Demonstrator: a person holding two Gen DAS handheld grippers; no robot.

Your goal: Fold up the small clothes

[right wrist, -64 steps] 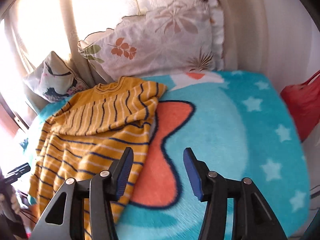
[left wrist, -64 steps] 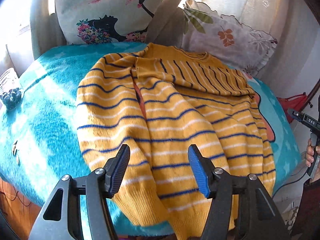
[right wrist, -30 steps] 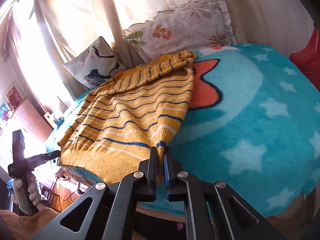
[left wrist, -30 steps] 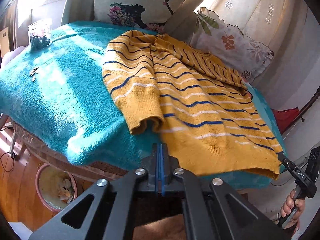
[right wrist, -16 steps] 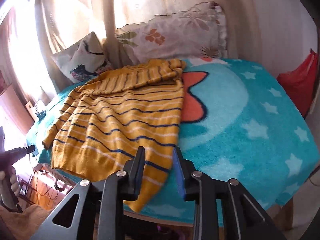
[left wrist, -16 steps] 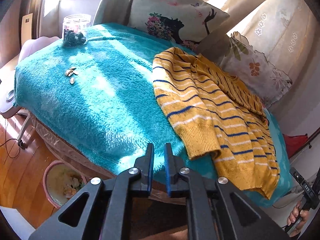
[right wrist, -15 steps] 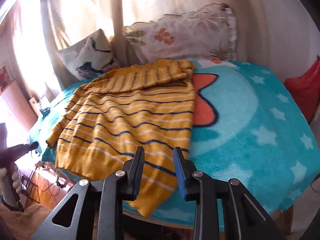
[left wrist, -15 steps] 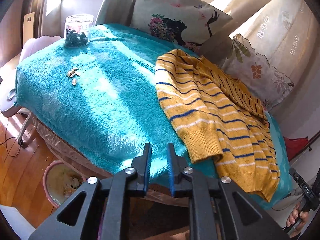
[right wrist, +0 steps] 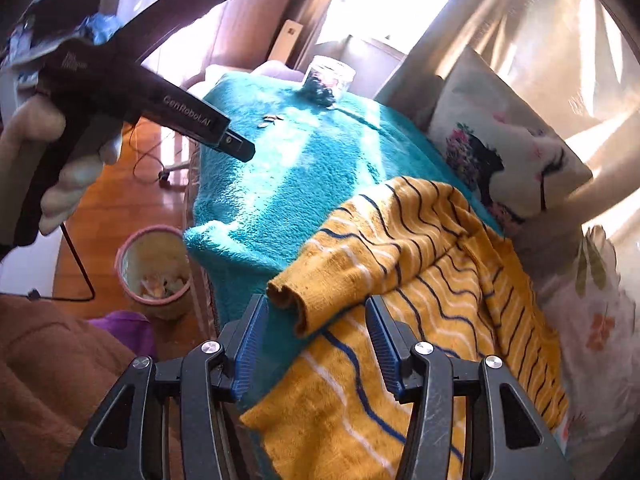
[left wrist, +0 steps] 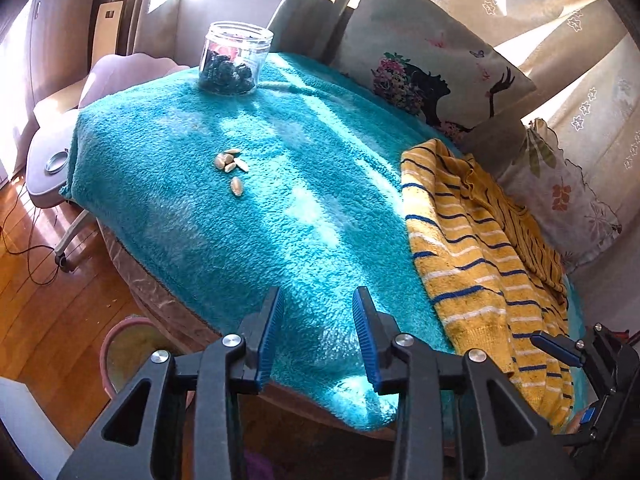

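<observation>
A yellow sweater with blue and white stripes lies on a teal fleece blanket, its hem hanging over the near edge. In the right wrist view the sweater has one sleeve folded across it, the cuff near the edge. My right gripper is open, its jaws on either side of the cuff, just short of it. My left gripper is open and empty over bare blanket, left of the sweater. The right gripper also shows in the left wrist view, and the left gripper's body in the right wrist view.
A glass jar of dark items stands at the blanket's far corner, with several small shells before it. Two pillows lean at the back. A pink waste bin stands on the wooden floor below the edge.
Both grippers have opened from nearly shut. The left one has swung left away from the sweater. The right one has moved across to the sleeve cuff side.
</observation>
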